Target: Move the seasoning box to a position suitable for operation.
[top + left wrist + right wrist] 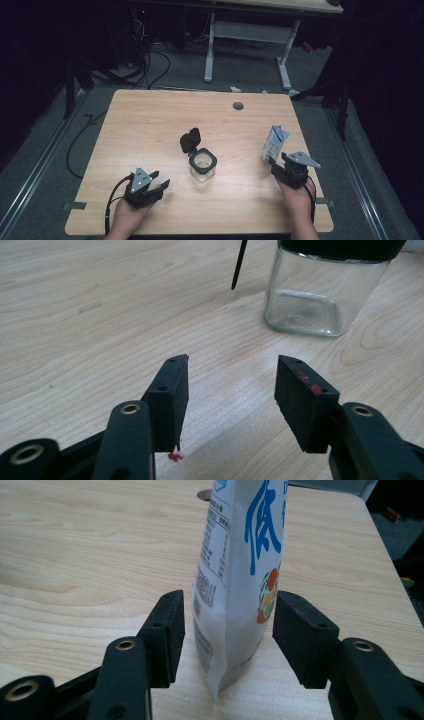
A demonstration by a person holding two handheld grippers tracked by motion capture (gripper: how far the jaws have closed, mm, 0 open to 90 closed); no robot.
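Observation:
A square clear glass jar (203, 167) with a black rim stands at the table's middle, its black hinged lid (190, 140) tipped open behind it. In the left gripper view the jar (325, 290) sits ahead and to the right of my left gripper (231, 385), whose jaws stand open with nothing between them. In the high view this left gripper (161, 181) rests low at the front left. A white pouch with blue print (275, 142) stands upright at the right. My right gripper (228, 625) is open around the pouch (240, 555), with a small gap beside the left pad.
The wooden table (150, 125) has a round grey cable hole (238, 105) near its far edge. A red speck (175, 456) lies under my left gripper's jaw. Beyond the table stand a white desk frame (210, 50) and floor cables.

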